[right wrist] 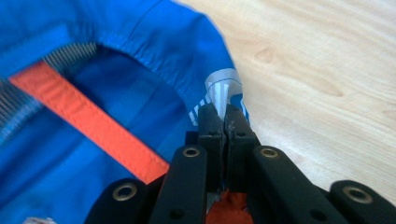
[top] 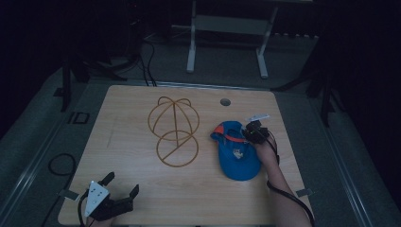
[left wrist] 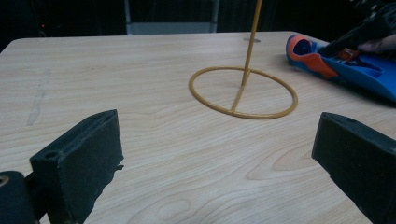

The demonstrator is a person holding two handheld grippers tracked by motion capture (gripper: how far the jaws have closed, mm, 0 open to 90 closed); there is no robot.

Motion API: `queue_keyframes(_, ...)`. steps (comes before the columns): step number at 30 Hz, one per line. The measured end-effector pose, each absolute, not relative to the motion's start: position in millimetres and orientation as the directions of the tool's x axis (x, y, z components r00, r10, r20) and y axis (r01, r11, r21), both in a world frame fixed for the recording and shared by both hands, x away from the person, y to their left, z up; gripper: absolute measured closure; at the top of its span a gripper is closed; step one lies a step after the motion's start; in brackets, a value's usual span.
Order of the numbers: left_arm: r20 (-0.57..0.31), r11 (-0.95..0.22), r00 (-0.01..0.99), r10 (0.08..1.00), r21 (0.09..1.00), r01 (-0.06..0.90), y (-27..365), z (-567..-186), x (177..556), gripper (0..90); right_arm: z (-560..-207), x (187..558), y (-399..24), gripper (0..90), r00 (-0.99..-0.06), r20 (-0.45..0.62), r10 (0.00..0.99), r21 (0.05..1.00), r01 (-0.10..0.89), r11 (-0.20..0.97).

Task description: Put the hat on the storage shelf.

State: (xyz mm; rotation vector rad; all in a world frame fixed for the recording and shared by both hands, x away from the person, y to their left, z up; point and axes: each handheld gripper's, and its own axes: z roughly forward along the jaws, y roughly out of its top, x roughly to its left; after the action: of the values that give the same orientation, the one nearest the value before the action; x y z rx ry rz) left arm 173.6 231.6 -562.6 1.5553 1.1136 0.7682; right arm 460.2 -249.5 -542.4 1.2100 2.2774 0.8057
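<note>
A blue cap (top: 236, 152) with an orange strap lies on the wooden table (top: 132, 189) at the right of centre. My right gripper (top: 252, 132) rests at the cap's back edge, shut on the cap's blue fabric; in the right gripper view the jaws pinch the rim (right wrist: 224, 114) beside a grey label. The blue cap (left wrist: 355, 65) lies at the far right of the left gripper view. A gold wire cap stand (top: 174, 132) stands mid-table, its ring base (left wrist: 243, 93) ahead of my left gripper. My left gripper (top: 122, 185) waits open near the table's front left edge with nothing between its fingers.
A round cable hole (top: 225, 101) sits in the table near its far edge. Behind the table stands a white frame (top: 227, 38) on the floor. Cables (top: 61, 165) lie on the floor to the left.
</note>
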Motion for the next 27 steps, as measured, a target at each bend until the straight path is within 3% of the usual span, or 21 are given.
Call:
queue_keyframes(2,-0.060,-0.044,0.359,0.931,0.960,0.276,232,-562,173,5.3,-536,458,-251,88.0,-0.523,-0.087,0.848,0.686,0.586,0.431)
queue_keyframes(13,-0.079,-0.020,0.368,0.926,0.966,0.258,230,-561,172,4.3,-494,434,-261,88.3,-0.545,-0.003,0.839,0.787,0.517,0.338)
queue_keyframes(18,-0.050,-0.042,0.371,0.927,0.971,0.236,226,-559,171,4.3,-479,425,-261,88.3,-0.551,-0.006,0.834,0.806,0.491,0.330)
queue_keyframes(27,-0.073,-0.020,0.373,0.925,0.971,0.239,223,-555,171,4.3,-441,403,-267,88.4,-0.572,0.002,0.820,0.860,0.420,0.290)
